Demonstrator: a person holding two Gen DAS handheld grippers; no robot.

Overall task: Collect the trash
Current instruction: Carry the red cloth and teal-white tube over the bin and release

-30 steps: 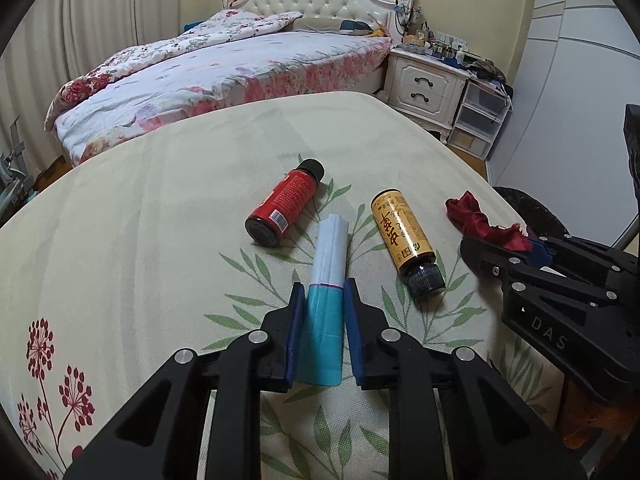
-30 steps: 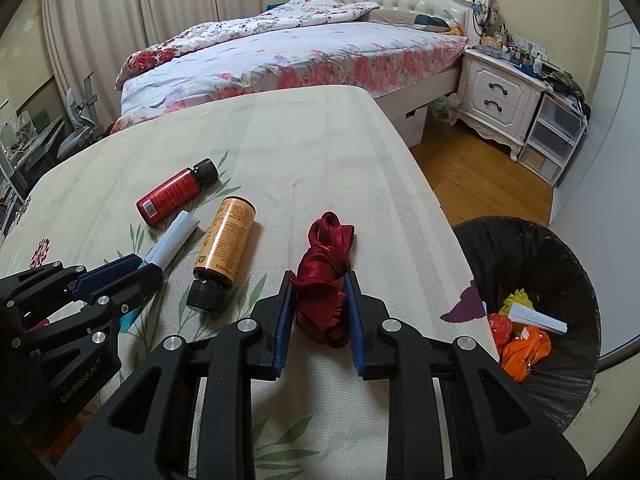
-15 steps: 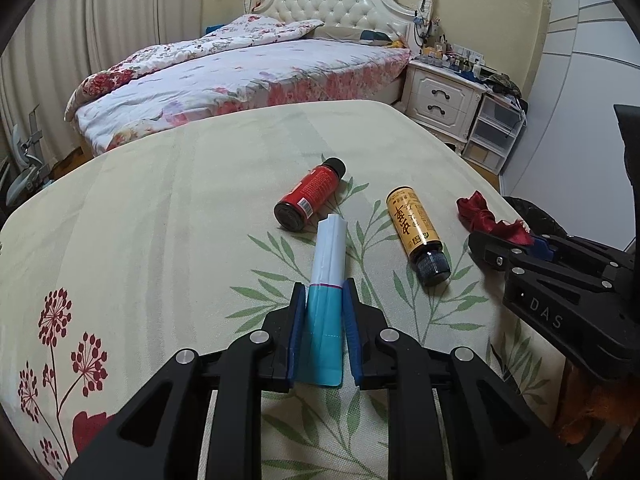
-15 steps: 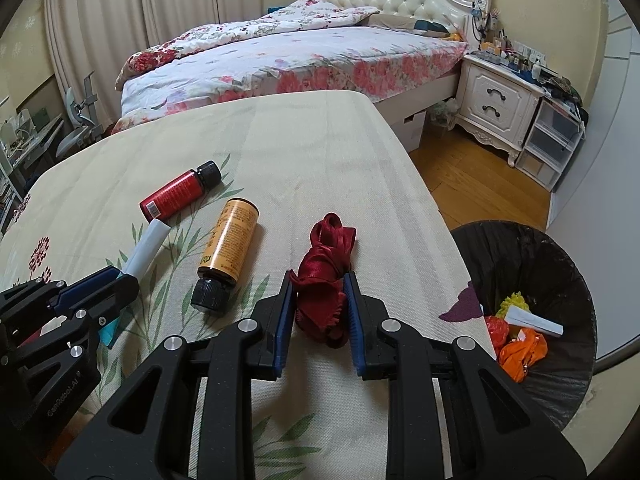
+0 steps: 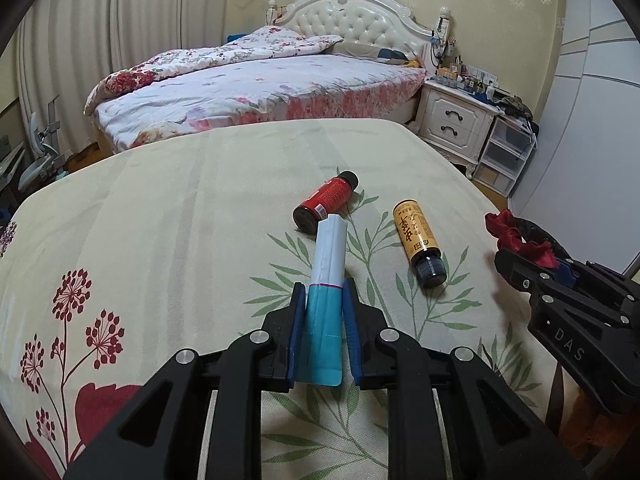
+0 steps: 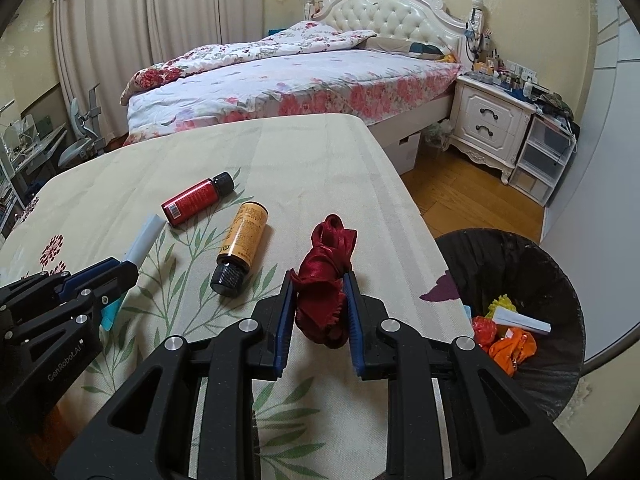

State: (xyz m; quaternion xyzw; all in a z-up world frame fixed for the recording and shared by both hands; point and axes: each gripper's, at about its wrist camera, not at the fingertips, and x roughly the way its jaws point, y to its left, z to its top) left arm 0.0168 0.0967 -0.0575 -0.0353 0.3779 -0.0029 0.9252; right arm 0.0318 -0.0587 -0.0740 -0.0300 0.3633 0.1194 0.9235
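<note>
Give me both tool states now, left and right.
Left tool: shut on the teal-and-white packet.
Right tool: shut on the red ribbon.

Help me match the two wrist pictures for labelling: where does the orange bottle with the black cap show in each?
Left wrist: orange bottle lies right of centre, cap toward the camera, right of the red bottle.
Right wrist: orange bottle lies left of centre, cap toward the camera, below-right of the red bottle.
Shared landmark: the red bottle.
</note>
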